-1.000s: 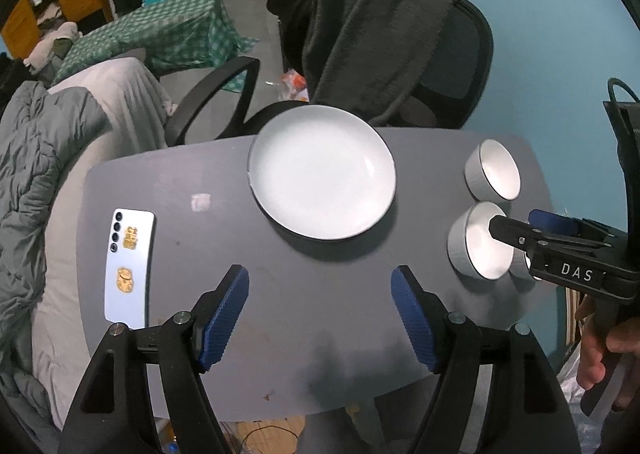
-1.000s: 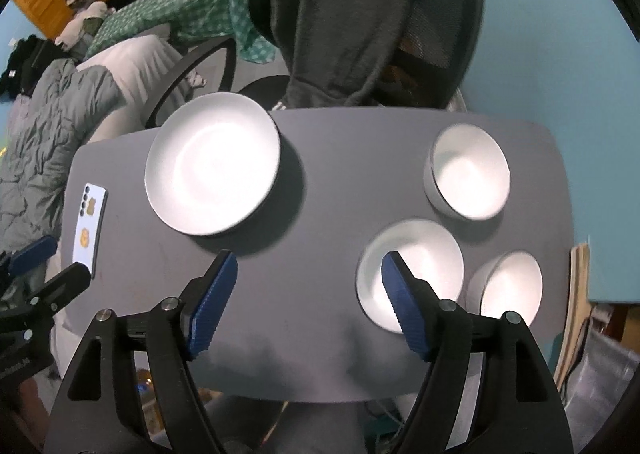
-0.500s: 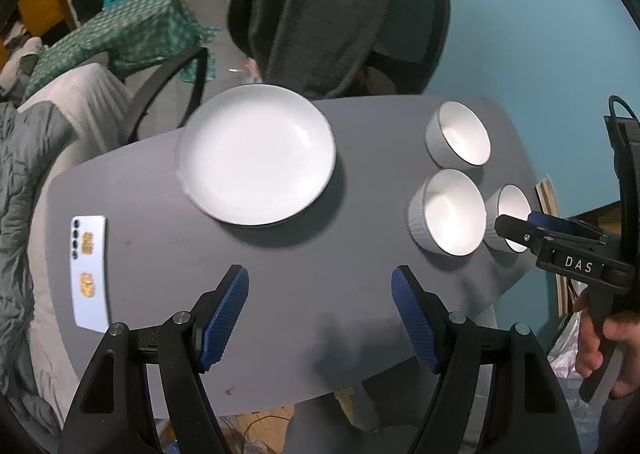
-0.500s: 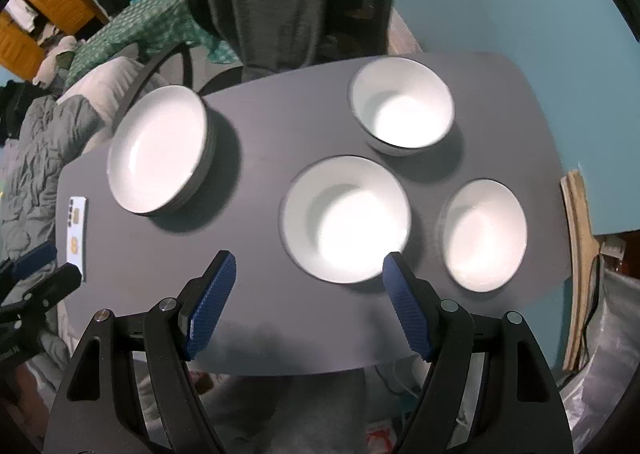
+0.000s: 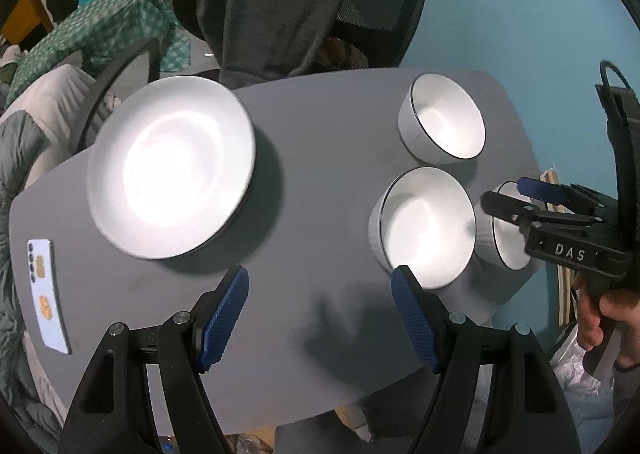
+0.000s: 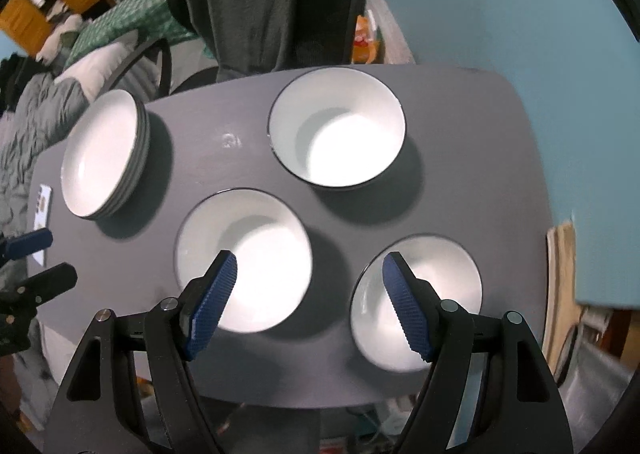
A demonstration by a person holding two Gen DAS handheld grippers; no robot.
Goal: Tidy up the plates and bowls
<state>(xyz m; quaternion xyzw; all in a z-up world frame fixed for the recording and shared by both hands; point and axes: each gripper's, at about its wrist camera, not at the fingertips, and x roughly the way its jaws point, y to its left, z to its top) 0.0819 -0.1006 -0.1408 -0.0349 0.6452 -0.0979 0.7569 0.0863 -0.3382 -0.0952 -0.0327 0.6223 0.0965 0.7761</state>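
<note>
A stack of white plates (image 5: pixel 172 169) (image 6: pixel 102 153) sits at the left of the grey table (image 5: pixel 320 189). Three white bowls stand at the right: a far bowl (image 5: pixel 444 121) (image 6: pixel 338 133), a middle bowl (image 5: pixel 426 228) (image 6: pixel 244 258) and a near-right bowl (image 5: pixel 506 232) (image 6: pixel 418 298). My left gripper (image 5: pixel 320 314) is open and empty above the table's front, between the plates and the middle bowl. My right gripper (image 6: pixel 308 298) is open and empty, hovering above the gap between the middle and near-right bowls; it also shows in the left wrist view (image 5: pixel 516 197).
A white phone (image 5: pixel 46 294) lies at the table's left end. An office chair draped with a dark blanket (image 5: pixel 280 1) stands behind the table. A blue wall (image 5: pixel 520 13) is close on the right. A bed with grey bedding (image 6: pixel 32 121) lies to the left.
Both grippers have moved to the right and closer to the table. The bowls now fill the right wrist view and sit nearer my left gripper. Nothing was grasped.
</note>
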